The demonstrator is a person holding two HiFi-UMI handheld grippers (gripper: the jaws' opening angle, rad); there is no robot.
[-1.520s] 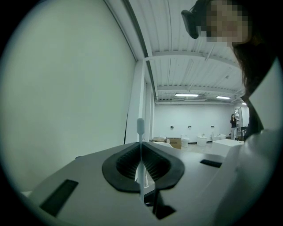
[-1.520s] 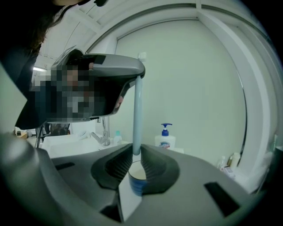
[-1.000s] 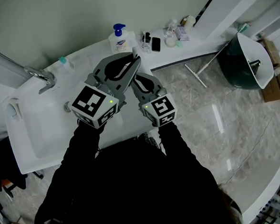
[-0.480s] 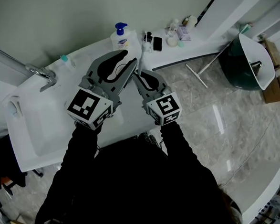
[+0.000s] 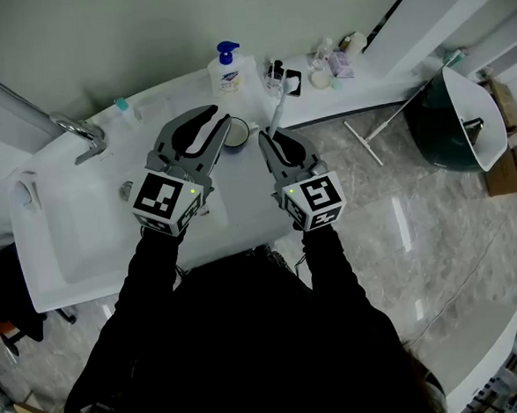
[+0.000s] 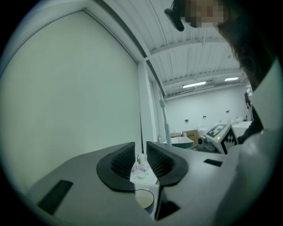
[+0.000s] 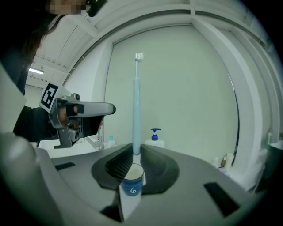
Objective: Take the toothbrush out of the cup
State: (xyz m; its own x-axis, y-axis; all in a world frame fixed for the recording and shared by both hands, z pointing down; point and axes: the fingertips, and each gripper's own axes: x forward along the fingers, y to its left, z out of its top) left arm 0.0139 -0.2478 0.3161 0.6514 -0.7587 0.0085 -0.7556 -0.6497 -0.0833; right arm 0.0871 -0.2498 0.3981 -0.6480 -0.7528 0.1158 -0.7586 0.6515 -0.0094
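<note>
A blue cup with a white inside stands on the white counter. My right gripper is shut on the lower end of a pale blue toothbrush. In the right gripper view the toothbrush stands upright between the pads of the right gripper, just above the cup. My left gripper sits just left of the cup, its jaws apart and closing. In the left gripper view nothing lies between the pads of the left gripper, and the cup shows below the gap.
A soap pump bottle, a dark phone and small bottles stand along the counter's far edge. The tap and basin are at the left. A long-handled wiper and a green bin are on the floor at the right.
My left gripper has opened and come down and back toward me. The cup now shows on the counter beside its tips. The toothbrush now shows upright in the right gripper.
</note>
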